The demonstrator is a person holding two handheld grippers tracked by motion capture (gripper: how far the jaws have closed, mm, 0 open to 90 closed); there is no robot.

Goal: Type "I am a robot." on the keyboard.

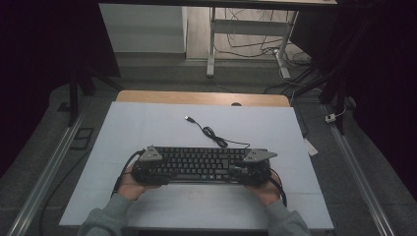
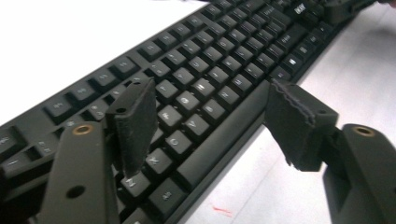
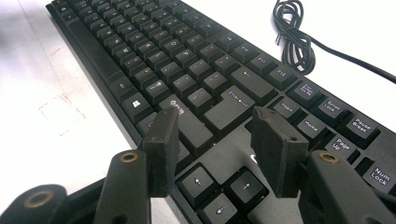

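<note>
Black and wired, the keyboard [image 1: 199,164] lies across the near middle of the white table [image 1: 147,123], left gripper [image 2: 212,128] and right gripper [image 3: 215,140] poised at its ends, fingers spread, pinching nothing — best closed evenly on both edges before any level lift.

Left tongs [image 2: 212,123] open, straddling front edge of black keyboard [image 2: 219,60]; white table [image 2: 327,93] beneath.

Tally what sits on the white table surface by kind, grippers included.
Keyboard: 1
Cable with its USB plug: 1
Grippers, left gripper and right gripper: 2
Total: 4
</note>
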